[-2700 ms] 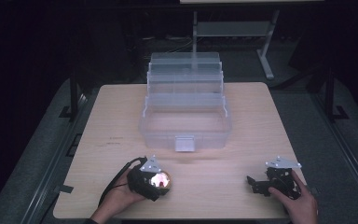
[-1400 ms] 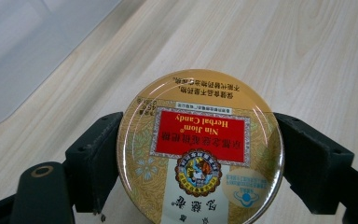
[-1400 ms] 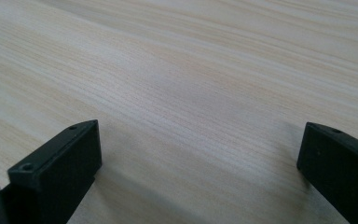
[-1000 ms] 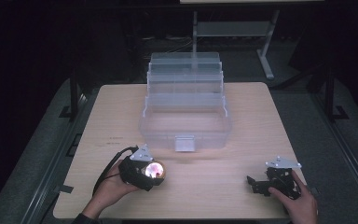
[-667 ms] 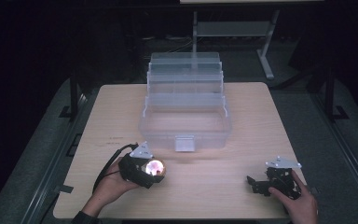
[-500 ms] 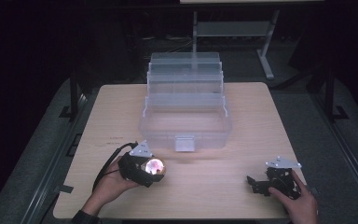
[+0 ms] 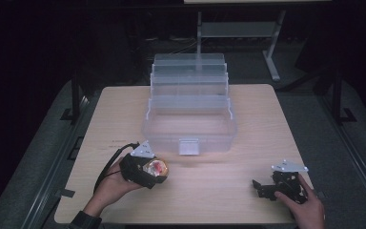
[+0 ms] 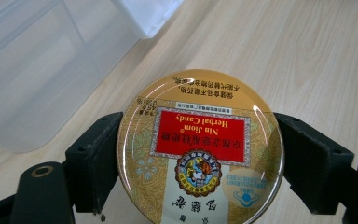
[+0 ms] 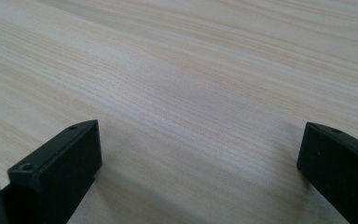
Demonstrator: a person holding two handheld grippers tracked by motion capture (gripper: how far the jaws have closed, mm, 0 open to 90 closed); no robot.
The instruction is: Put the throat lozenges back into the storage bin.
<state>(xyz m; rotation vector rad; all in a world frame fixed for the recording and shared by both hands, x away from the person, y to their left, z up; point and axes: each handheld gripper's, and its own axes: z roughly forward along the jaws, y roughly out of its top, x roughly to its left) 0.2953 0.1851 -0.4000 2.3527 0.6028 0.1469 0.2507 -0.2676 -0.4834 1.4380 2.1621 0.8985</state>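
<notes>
just in front of the clear plastic box (image 7: 189,119) and off toward its left corner, the left gripper (image 7: 148,171) has its jaws pressed against both sides of a round gold candy tin (image 8: 199,151), its red label reading herbal candy. well off to the box's front right, the right gripper (image 7: 274,187) rests on the wooden table (image 7: 262,119), jaws spread wide with only bare wood between them.

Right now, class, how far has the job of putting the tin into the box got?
Done: the left tool is shut on the tin, and the clear box stands open. In hand: the tin sits just short of the box front. Left: getting it inside. The right tool rests open on the table.
</notes>
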